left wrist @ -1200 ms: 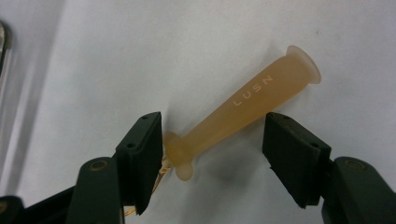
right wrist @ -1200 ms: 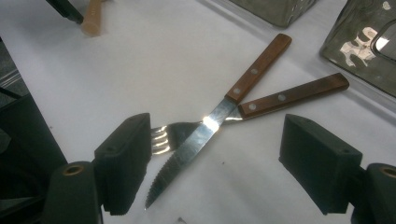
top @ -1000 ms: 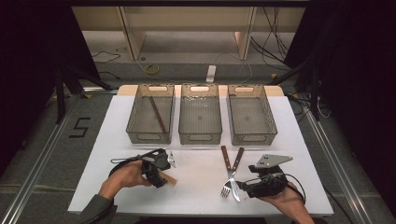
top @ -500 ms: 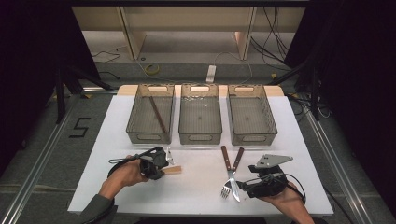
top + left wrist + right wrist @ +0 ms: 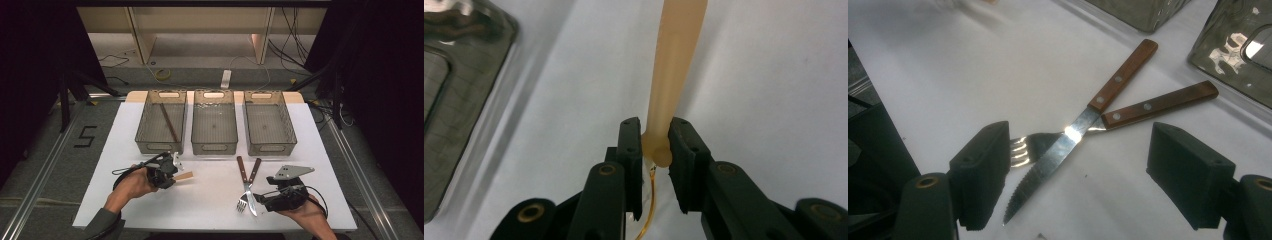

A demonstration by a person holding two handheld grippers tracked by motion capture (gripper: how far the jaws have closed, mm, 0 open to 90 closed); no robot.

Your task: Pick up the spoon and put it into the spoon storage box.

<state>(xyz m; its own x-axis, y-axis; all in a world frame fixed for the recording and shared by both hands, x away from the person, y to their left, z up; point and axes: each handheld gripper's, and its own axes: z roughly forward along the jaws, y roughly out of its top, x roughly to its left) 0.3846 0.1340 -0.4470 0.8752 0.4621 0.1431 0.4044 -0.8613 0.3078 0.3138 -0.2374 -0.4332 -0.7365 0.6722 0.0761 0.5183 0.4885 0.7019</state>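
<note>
The tan spoon (image 5: 676, 75) is a pale, flat stick with a small round bump at one end. The left gripper (image 5: 655, 145) has its two black jaws pressed on that bump end, one on each side, so the spoon is pinched tight. The rest of the spoon sticks out away from the jaws over the white bench (image 5: 210, 200). In the high view the left gripper (image 5: 172, 167) sits near the front left part of the bench, just in front of the left bin (image 5: 150, 145), and the spoon (image 5: 183, 176) pokes out to the right of it.

There are three grey see-through bins in a row at the back of the bench. The left bin has a dark stick (image 5: 169, 122) lying in it. The middle bin (image 5: 214, 147) and the right bin (image 5: 270, 147) stand beside it.

On the right side, a knife (image 5: 1083, 125) and a fork (image 5: 1148, 107) with brown wooden handles lie crossed on the bench, the knife on top. The right gripper (image 5: 1078, 180) has its jaws wide apart and holds nothing. It sits low, just by the fork tines and the knife tip. In the high view the right gripper (image 5: 257, 199) is at the front right of the bench.
</note>
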